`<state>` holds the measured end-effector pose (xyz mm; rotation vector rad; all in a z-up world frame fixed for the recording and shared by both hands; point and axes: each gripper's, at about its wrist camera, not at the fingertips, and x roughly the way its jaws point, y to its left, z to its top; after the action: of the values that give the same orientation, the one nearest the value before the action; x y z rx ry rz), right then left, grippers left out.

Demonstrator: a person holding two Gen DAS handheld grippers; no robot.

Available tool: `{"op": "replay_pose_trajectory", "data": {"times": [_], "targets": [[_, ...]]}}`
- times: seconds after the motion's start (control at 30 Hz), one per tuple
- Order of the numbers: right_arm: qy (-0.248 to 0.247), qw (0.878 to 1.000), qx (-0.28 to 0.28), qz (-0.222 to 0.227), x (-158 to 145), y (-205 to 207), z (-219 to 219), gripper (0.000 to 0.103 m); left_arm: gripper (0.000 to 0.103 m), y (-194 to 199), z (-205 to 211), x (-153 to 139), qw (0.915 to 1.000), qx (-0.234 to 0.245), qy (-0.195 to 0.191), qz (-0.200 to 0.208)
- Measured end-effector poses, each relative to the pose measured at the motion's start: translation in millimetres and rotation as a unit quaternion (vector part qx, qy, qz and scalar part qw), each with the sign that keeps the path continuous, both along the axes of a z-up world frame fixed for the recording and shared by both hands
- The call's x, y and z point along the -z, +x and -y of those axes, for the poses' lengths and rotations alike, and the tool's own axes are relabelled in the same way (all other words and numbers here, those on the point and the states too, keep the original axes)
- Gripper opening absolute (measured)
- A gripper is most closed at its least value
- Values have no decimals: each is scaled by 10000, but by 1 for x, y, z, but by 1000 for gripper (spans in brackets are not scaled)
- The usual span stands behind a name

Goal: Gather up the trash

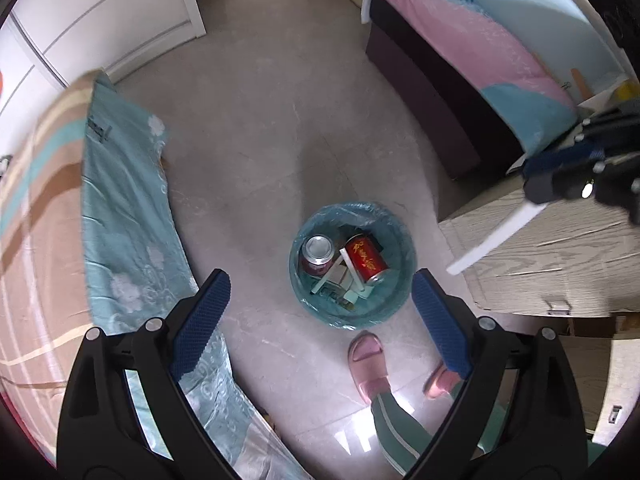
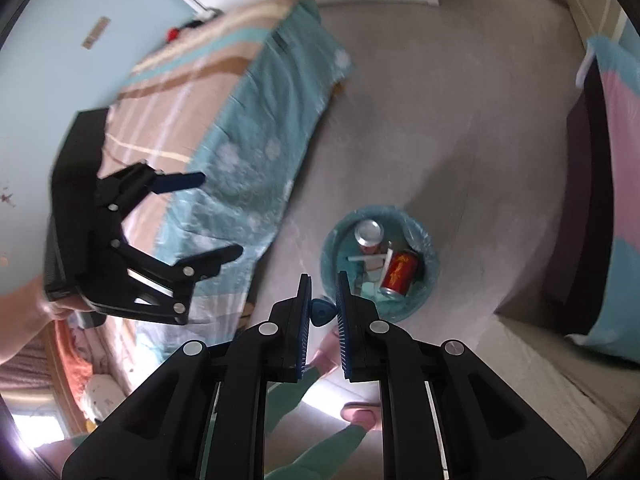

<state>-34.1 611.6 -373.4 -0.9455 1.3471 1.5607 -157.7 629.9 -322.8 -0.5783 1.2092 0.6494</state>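
Left wrist view shows our left gripper (image 1: 320, 292) with fingers wide apart and empty above the lined trash bin (image 1: 352, 268), while our right gripper (image 2: 322, 312) pinches a small blue piece (image 2: 322, 311) short of the rim. Released here, it could miss and land on the grey floor (image 1: 260, 120) between the two beds, with the wooden tabletop (image 1: 560, 260) at right.

The bed (image 2: 224, 128) is smeared with motion blur, can't read the red can's (image 1: 366, 264) label, and junk under the cans in the bin (image 1: 394, 312) is unidentifiable.
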Motion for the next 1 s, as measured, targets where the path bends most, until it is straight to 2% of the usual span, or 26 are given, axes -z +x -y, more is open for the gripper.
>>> {"op": "replay_pose_trajectory", "data": {"times": [0.17,0.2,0.23,0.27,0.3,0.43,0.57,0.7,0.9,1.0], "targets": [[-472,9989,-8,-52,76,-6,-15,17,90,4,-9,61,9996,46,-198,-206],[-518,9987,13,-34,84,-5,-16,22,90,4,-8,68,9994,53,-238,-225],[-529,9986,74,-2,92,-5,-19,44,90,4,-9,75,9993,58,-269,-236],[-518,9986,87,11,96,-5,-20,54,90,5,-10,81,9992,68,-308,-239],[-485,9988,92,29,99,-5,-21,59,90,5,-9,85,9991,76,-333,-243],[-520,9985,149,-23,106,-4,-22,59,90,7,-7,88,9989,87,-383,-269],[-503,9984,247,-63,100,1,-17,59,90,7,-8,84,9991,84,-353,-205],[-421,9987,290,-83,82,7,-10,59,90,8,-7,71,9993,169,-280,-190],[-267,9991,308,-116,40,11,1,59,90,7,0,46,9991,246,-282,-193],[-106,9994,299,-114,13,9,9,64,90,4,7,32,9989,308,-241,-252]]}}
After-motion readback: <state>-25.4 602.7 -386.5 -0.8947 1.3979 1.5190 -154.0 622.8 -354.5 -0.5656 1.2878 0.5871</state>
